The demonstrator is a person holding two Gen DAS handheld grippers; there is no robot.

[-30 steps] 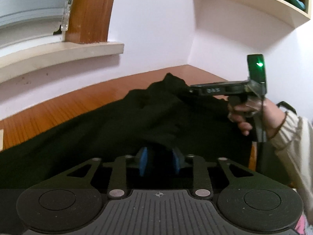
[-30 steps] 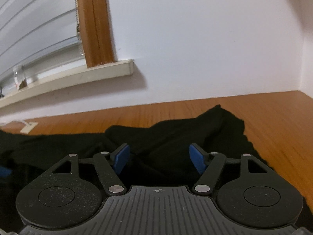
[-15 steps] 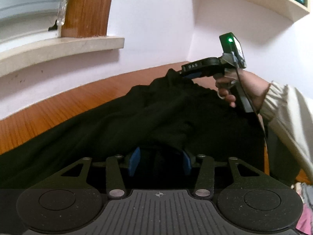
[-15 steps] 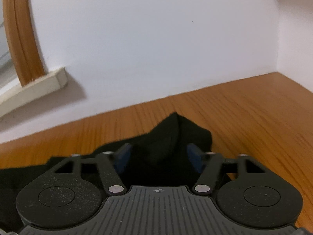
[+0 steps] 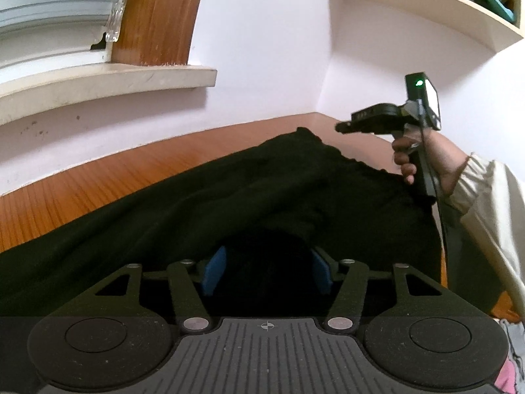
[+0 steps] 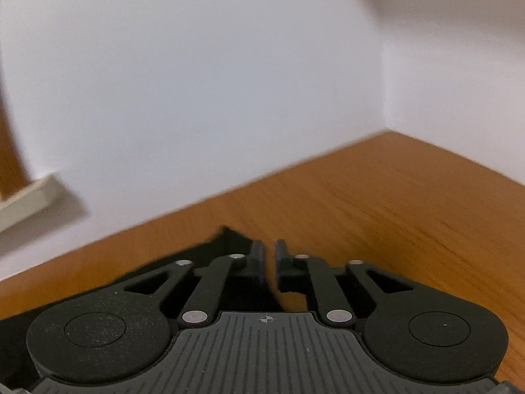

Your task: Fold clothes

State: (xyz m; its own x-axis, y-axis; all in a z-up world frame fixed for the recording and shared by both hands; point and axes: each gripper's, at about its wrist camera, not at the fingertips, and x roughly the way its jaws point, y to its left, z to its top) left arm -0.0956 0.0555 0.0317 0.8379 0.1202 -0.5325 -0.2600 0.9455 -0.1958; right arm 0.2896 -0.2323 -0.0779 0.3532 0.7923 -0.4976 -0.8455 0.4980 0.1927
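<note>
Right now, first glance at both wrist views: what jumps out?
The big black garment spread over the wooden table fills the left wrist view, its far corner peaking toward the wall. Beyond its right end, a hand holds the right tongs up above the cloth. In the right wrist view those tongs have just been closing to a narrow gap showing bare wood, with the garment's corner just left of the tips.
</note>
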